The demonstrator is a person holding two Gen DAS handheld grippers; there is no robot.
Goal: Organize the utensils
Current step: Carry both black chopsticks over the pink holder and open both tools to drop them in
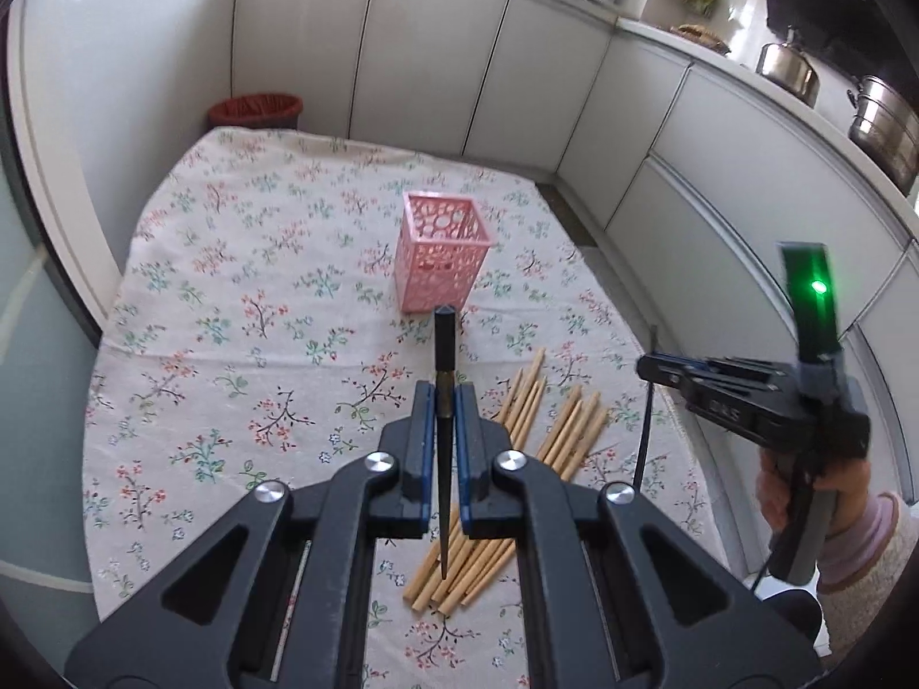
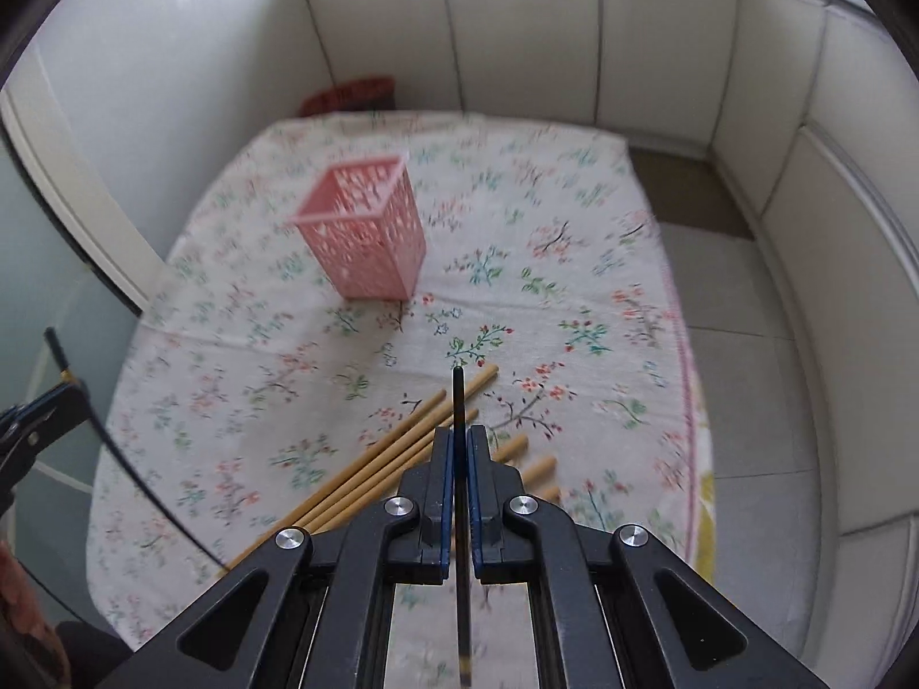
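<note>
Each gripper pinched one black chopstick: the left gripper (image 1: pixel 445 402) had its black chopstick (image 1: pixel 443 356) clamped, the right gripper (image 2: pixel 458 442) squeezed another (image 2: pixel 458 396). Bamboo chopsticks (image 1: pixel 566 430) lay loose on the floral tablecloth (image 1: pixel 230 298), near the upright pink basket (image 1: pixel 439 252).

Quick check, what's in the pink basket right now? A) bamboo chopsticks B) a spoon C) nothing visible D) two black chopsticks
C: the pink basket shows nothing inside; each black chopstick is clamped in a gripper, and the bamboo chopsticks lie on the cloth.
</note>
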